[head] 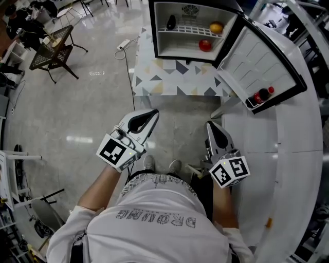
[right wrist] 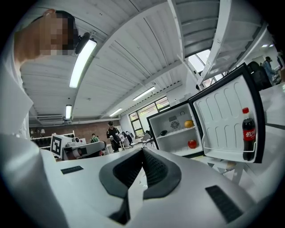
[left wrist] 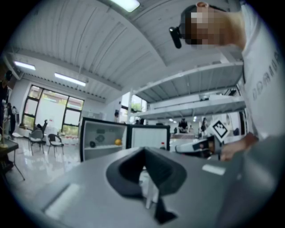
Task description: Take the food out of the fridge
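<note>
- The fridge (head: 191, 10) stands on a patterned table (head: 175, 77) ahead of the person. Its door (head: 259, 64) hangs wide open to the right, so the opening step looks done.
- No food appears to be out yet, since all of it shows inside. An orange (head: 216, 27) and a dark item (head: 170, 22) that I cannot identify lie on the upper shelf. A red fruit (head: 205, 45) sits on the fridge bottom below.
- A bottle (head: 262, 95) with a red cap stands in the door rack. Whether it counts as food is a judgement call.
- The left gripper (head: 146, 119) is held level in front of the person, well apart from the fridge. Its jaws are pressed together with nothing between them, as the left gripper view shows.
- The right gripper (head: 213, 131) is also level and well back from the fridge. In the right gripper view its jaws meet at the tip and hold nothing, and it faces the open fridge.
- Judged from this, the task is at its very start. The person has yet to step up to the fridge, spread a pair of jaws, close them on each item in turn and carry it out.
- The round fruits may roll or slip in a pinch, so a centred grip seems wise.
</note>
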Demonstrator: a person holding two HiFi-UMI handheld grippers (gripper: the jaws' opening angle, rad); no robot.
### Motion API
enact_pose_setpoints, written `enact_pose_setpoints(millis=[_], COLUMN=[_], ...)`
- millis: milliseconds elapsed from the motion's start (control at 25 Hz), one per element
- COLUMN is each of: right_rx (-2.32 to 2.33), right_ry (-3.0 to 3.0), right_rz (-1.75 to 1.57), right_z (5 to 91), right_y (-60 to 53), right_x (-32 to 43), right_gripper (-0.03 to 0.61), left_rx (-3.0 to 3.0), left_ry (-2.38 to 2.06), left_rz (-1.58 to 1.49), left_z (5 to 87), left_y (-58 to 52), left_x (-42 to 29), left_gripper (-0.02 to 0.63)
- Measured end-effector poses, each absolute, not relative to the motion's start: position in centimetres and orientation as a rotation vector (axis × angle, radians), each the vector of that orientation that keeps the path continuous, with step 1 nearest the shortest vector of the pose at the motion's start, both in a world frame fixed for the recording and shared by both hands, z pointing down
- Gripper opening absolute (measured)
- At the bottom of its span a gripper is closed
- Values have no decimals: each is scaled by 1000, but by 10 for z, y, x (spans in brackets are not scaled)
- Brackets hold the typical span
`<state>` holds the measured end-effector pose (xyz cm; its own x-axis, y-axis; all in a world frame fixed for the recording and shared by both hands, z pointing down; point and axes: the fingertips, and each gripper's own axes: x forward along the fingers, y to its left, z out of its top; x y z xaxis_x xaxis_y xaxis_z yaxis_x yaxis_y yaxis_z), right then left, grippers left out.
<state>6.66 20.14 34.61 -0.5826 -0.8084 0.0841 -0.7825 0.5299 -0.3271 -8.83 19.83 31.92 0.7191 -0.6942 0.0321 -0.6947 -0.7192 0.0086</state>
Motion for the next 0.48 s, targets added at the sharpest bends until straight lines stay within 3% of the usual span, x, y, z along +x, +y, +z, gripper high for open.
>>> enact_pose_setpoints(millis=[480], right_rx=[-1354], right_ry=[2693], right_rz=[-522], right_z=[352], right_y=[200], right_x=[101], right_gripper=[2], left_rx=[2881], left_ry=[-1201], left_rz=[45], left_z=[325], left_y=[200], left_x=[-54], left_gripper=[6])
